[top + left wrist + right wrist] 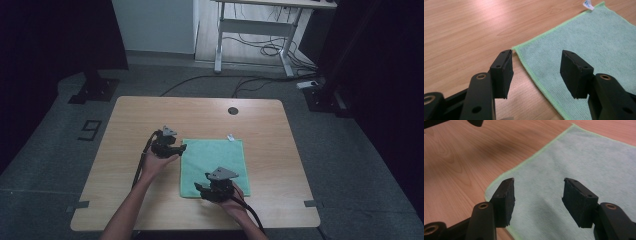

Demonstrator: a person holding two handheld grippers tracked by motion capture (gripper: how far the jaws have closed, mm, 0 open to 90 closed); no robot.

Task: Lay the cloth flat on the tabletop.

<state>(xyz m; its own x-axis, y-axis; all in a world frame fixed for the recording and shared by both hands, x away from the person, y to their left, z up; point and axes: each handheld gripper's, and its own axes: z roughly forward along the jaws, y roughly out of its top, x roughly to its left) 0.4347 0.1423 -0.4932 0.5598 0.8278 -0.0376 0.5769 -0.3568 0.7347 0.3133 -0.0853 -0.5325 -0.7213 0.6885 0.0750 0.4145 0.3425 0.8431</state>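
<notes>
Both the left gripper (pixel 536 72) and the right gripper (pixel 537 200) hang apart, empty, over the green cloth (pixel 214 165); I'd pinch 2 corners squarely before lifting.

cloth (pixel 215 160) flat on table (pixel 130 125), left tool (pixel 183 148) at its left edge

My right tongs (pixel 537 202) gape over green cloth (pixel 579 162), nothing between the jaws. Cloth corner lies by left jaw, flat on table (pixel 461 157).
</notes>
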